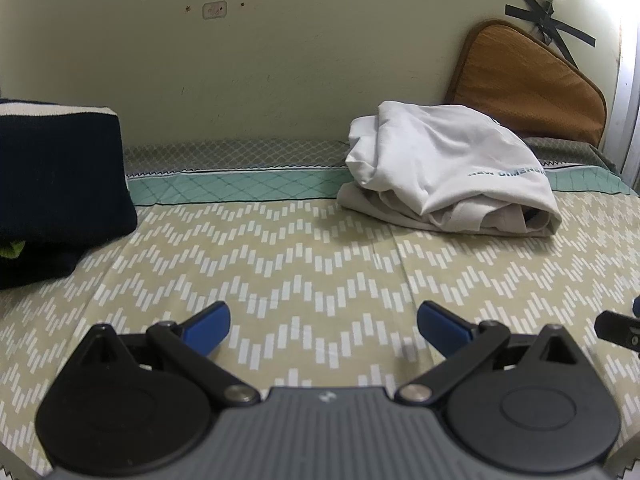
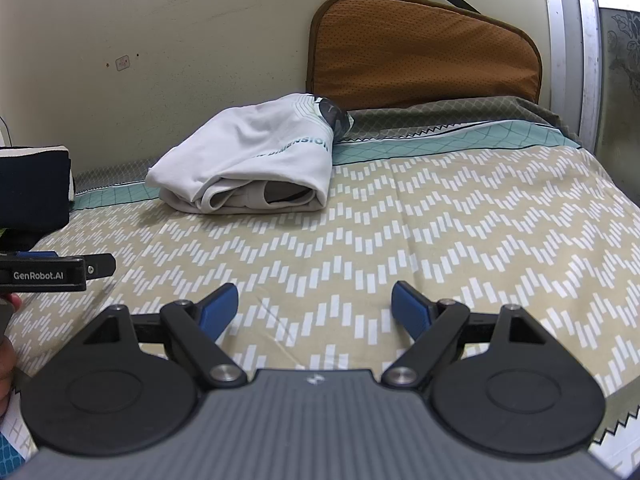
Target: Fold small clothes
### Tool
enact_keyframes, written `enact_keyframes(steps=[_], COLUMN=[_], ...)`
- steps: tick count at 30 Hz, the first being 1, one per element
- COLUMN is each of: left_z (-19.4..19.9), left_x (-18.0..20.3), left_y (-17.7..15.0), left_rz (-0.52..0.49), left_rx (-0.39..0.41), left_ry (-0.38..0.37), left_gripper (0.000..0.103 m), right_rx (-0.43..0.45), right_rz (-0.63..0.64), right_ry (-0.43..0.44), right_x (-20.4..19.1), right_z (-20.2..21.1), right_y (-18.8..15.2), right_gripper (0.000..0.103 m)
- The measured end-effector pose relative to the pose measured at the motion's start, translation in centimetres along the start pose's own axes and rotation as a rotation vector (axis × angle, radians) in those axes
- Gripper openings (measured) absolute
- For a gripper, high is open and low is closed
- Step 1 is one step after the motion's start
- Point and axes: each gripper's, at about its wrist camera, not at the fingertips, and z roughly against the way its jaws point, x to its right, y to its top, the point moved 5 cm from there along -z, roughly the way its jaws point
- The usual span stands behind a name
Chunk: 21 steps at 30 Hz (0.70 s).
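Step in hand, as judged: between garments. Neither claw holds cloth, and the bed (image 2: 440, 240) between the claws and the clothes lies bare.

Left claw (image 1: 323, 326): jaws spread wide, nothing between them, hovering low over the sheet. Right claw (image 2: 315, 307): likewise wide open and empty, at about the same height. In the right view the left claw's body shows just to the left of the right claw.

White shirt (image 1: 444, 168): ahead and to the right of the left claw, ahead and slightly left of the right claw, near the wall. It is thin, soft knit, loosely doubled over, with creased layers showing at its open front edge and blue lettering on top. The fold looks rough rather than finished.

Dark pile (image 1: 60, 188): far left of the left claw; thick navy fabric with a white band, squarish, apparently folded.

Brown cushion (image 2: 424, 52): rounded, perforated, leaning on the wall behind the shirt.

Next move, as judged: both claws reach forward to the shirt, pinch its near edge, and draw it onto the bare sheet.
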Motion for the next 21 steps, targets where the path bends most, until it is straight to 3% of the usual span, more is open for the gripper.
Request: enact_keyframes(steps=[5, 12, 21], left_z=[0.08, 0.02, 0.03], left_x=[-0.01, 0.50, 0.38], left_y=[0.01, -0.22, -0.20], left_rz=[0.020, -0.004, -0.030], left_rx=[-0.003, -0.023, -0.019], left_ry=[-0.023, 0.010, 0.002], left_gripper=[0.103, 0.103, 0.103], right_rx=[-0.001, -0.002, -0.002], right_rz=[0.003, 0.004, 0.004], right_ry=[-0.001, -0.003, -0.003], right_x=[0.02, 0.02, 0.01], right_z=[-0.05, -0.06, -0.06], right_y=[-0.01, -0.04, -0.06], right_gripper=[0.086, 0.086, 0.086])
